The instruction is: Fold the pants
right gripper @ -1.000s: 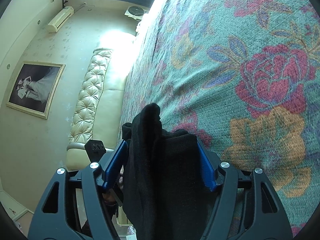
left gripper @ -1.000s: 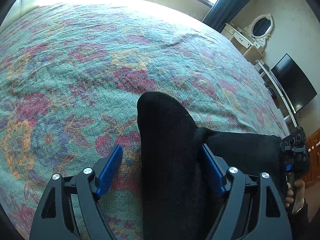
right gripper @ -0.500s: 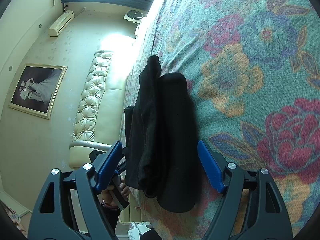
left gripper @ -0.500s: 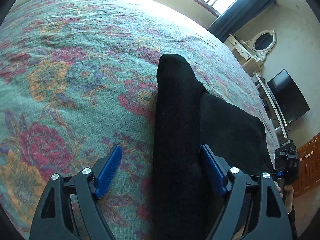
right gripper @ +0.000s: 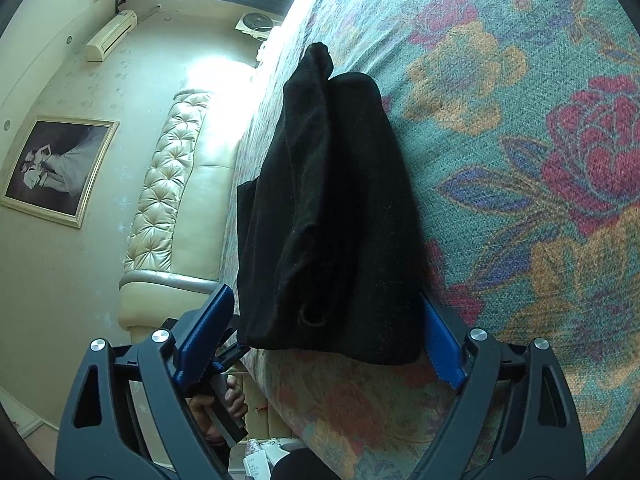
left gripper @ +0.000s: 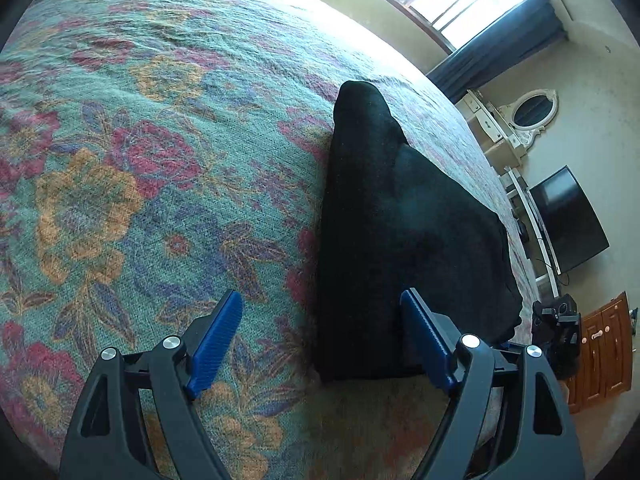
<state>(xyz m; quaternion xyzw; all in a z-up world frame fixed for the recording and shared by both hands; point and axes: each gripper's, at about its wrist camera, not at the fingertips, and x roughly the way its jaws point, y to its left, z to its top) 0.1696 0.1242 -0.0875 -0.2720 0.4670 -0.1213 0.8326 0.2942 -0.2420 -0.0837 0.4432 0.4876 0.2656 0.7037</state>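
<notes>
The black pants (left gripper: 400, 232) lie folded in a thick bundle on the floral bedspread (left gripper: 140, 160), near the bed's near edge. My left gripper (left gripper: 324, 340) is open and empty, its blue pads either side of the bundle's near end, pulled back from it. In the right wrist view the same pants (right gripper: 332, 216) lie ahead of my right gripper (right gripper: 320, 340), which is open and empty, with the bundle's near edge between the blue fingertips (right gripper: 204, 332).
A padded cream headboard (right gripper: 168, 184) and a framed picture (right gripper: 56, 168) are at the left in the right wrist view. A dresser with a mirror (left gripper: 532, 112), a TV (left gripper: 568, 220) and a wooden cabinet (left gripper: 600, 352) stand past the bed. The other gripper (left gripper: 560, 324) shows at the right.
Both grippers let go of the pants and drew back. The bundle, held up between the fingers a second ago, now rests flat on the bedspread.
</notes>
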